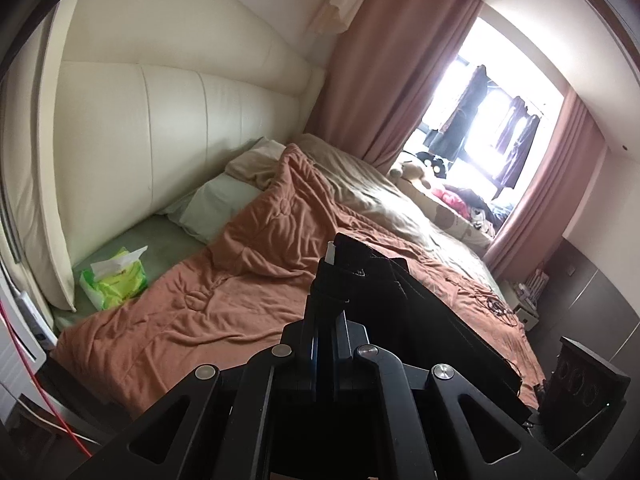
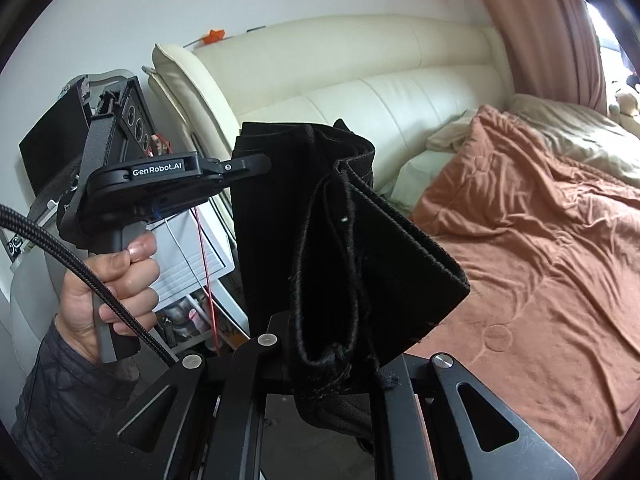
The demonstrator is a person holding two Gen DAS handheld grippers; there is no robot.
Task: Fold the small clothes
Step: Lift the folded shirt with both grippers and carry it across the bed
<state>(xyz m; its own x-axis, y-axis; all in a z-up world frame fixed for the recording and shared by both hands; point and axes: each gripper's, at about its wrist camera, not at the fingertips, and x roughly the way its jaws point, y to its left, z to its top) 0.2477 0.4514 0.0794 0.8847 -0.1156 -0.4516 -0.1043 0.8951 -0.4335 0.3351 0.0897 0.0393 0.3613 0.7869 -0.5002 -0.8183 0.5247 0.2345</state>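
Small black knit garment [image 2: 344, 248], soft, matte, with a thick ribbed or stitched hem, hangs in the air above the near edge of the bed, not yet laid down. It is stretched between the two tools: its long axis runs roughly level from the left gripper [image 2: 260, 166] across to the right gripper [image 2: 340, 364], with loose folds sagging between and one stiff flap jutting out toward the bed. The left gripper, black metal with white lettering on its body, is pinched onto the garment's far upper edge; the person's left hand [image 2: 116, 280] clenches its grey handle, dark patterned sleeve at the wrist, braided cable trailing. In the left wrist view the same cloth [image 1: 400, 300] is clamped between that tool's closed fingers and runs away to the right. The right gripper has bunched hem caught between its jaws, clamped, low and close to its own camera. Judgement: both ends are held equally, so the coming move turns on the bed lying forward and below the cloth; the garment must go down flat there before a fold. The rust-orange quilted blanket [image 2: 540, 240] is rumpled, soft and likely to give unevenly under it. Further out: a beige sheet [image 1: 372, 192], a cream padded leather headboard [image 1: 180, 132], a green tissue pack [image 1: 114, 280], dusty pink curtains [image 1: 384, 76].
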